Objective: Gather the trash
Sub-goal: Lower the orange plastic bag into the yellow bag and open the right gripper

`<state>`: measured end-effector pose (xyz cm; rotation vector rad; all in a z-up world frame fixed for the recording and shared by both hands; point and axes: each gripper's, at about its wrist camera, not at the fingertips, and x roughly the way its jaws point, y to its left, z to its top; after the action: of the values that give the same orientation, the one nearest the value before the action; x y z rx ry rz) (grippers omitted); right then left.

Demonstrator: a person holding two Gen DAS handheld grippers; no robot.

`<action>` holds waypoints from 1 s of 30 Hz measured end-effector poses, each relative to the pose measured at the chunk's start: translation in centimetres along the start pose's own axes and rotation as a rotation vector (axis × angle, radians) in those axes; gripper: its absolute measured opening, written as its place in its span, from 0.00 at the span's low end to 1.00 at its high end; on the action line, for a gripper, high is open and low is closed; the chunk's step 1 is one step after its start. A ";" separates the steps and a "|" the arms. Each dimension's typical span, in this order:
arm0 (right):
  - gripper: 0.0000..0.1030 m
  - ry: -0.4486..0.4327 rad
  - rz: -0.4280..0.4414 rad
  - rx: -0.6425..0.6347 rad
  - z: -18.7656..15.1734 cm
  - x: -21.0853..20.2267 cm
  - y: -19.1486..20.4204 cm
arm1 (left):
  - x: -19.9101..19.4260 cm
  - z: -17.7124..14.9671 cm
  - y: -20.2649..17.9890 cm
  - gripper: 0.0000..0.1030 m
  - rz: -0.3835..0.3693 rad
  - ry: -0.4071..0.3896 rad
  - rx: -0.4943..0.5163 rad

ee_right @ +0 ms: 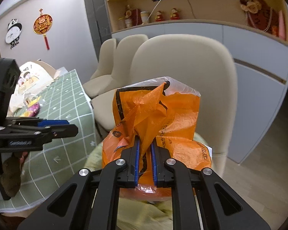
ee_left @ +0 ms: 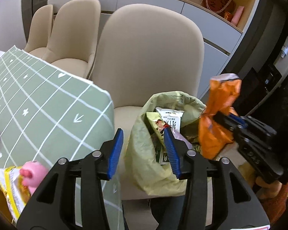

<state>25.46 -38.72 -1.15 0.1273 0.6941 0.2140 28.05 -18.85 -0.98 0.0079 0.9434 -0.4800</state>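
While clamped: orange wrapper (ee_right: 155, 115) between right hand-held gripper (ee_right: 145, 143)

Beige chairs (ee_left: 144, 57) before grey cabinets (ee_right: 255, 57).

You see three beige chairs (ee_left: 149, 57) lined beside the worktop's green grid tablecloth (ee_left: 48, 99). On the wall hang a panda clock (ee_right: 13, 31) and a red-gold ornament (ee_right: 43, 25); figurines (ee_right: 166, 15) stand on the shelf.

three beige chairs (ee_left: 147, 57), one yellow-green trash bag (ee_left: 144, 153), perhaps three wrappers inside.
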 end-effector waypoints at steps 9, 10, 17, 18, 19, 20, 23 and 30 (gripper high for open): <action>0.11 0.213 0.005 0.107 -3.6 6.9 -0.4 | -2.4 -1.5 2.5 0.42 -0.023 -0.005 -0.058; 0.12 0.246 0.003 0.116 -4.1 7.5 -0.5 | -2.6 -1.6 2.7 0.42 -0.026 -0.006 -0.060; 0.15 0.354 -0.066 0.102 -5.7 9.5 -0.5 | -3.8 -2.1 3.9 0.43 -0.033 -0.016 -0.078; 0.15 0.355 -0.070 0.099 -5.6 9.6 -0.3 | -4.0 -2.2 4.0 0.43 -0.033 -0.021 -0.079; 0.16 0.353 -0.078 0.097 -5.6 9.5 -0.1 | -4.4 -2.3 4.0 0.43 -0.034 -0.027 -0.080; 0.17 0.349 -0.087 0.097 -5.5 9.4 0.0 | -4.8 -2.5 4.2 0.43 -0.034 -0.032 -0.080; 0.35 0.301 -0.095 0.099 -5.2 8.1 0.5 | -6.1 -2.9 4.4 0.46 -0.031 -0.050 -0.069; 0.41 0.186 -0.124 0.064 -3.7 3.3 3.1 | -11.4 -5.1 7.3 0.48 0.006 -0.129 -0.083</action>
<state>25.09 -34.72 -5.39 0.1256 0.8911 0.0851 21.45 -6.82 3.42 -0.0946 0.8358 -0.4308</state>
